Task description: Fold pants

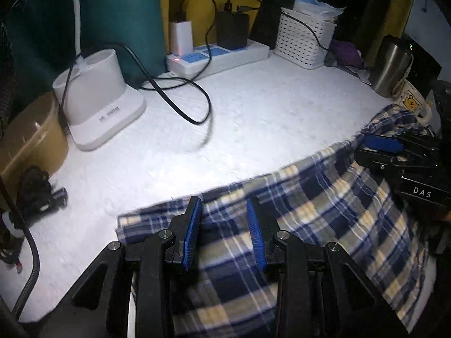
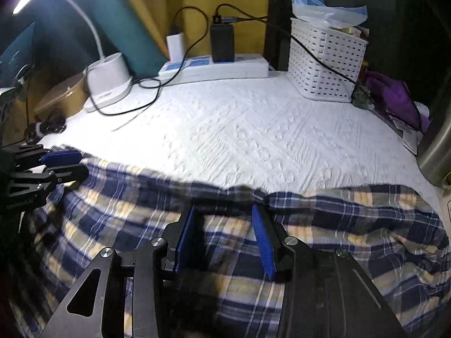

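A: Pants, plaid, blue with cream and white. Location?

B: On the white quilted table cover, along its near edge, well short of the power strip at the back. Far hem runs roughly parallel to that strip; the cloth is rumpled, bunched toward the right end.

A: Left gripper?

B: Jaws spread. Blue pads stand apart, plaid cloth showing in the gap and below both fingers. The tips sit just inside the hem on the side nearest the power strip. Whether the pads touch the fabric cannot be told.

A: Right gripper?

B: Jaws spread likewise, pads parted over the plaid, tips close to the dark ridge of the hem. From the left wrist view it appears lying sideways at the bunched right end of the pants; its contact with the cloth cannot be told.

A: Other items, relative to the strip?

B: White basket just right of it. Lamp base to its left. Black cable looping from it onto the cover. Steel tumbler far right.
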`<action>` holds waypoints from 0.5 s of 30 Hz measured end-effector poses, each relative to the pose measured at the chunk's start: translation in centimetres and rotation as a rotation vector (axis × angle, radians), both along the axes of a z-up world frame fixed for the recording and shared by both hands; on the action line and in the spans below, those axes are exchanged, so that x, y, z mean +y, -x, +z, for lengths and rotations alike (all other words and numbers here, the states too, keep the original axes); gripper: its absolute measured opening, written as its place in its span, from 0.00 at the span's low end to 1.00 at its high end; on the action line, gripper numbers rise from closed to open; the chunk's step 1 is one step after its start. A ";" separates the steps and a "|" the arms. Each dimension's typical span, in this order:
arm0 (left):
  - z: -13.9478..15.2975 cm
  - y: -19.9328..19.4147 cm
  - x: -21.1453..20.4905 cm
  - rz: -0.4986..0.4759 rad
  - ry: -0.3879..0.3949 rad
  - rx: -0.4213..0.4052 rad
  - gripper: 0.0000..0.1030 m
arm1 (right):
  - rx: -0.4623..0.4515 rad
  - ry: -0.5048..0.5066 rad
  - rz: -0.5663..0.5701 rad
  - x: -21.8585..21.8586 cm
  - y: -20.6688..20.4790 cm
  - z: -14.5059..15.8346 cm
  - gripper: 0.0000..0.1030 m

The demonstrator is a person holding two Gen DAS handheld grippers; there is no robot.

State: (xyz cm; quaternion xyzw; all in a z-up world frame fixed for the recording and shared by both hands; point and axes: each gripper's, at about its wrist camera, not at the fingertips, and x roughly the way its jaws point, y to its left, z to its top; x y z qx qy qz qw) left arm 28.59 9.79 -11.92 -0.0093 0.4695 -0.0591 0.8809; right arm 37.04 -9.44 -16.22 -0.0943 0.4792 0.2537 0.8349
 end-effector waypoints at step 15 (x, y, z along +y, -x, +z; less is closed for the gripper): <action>2.5 3.3 6.9 0.058 -0.006 -0.036 0.60 | -0.057 0.001 -0.047 -0.9 1.2 1.7 0.73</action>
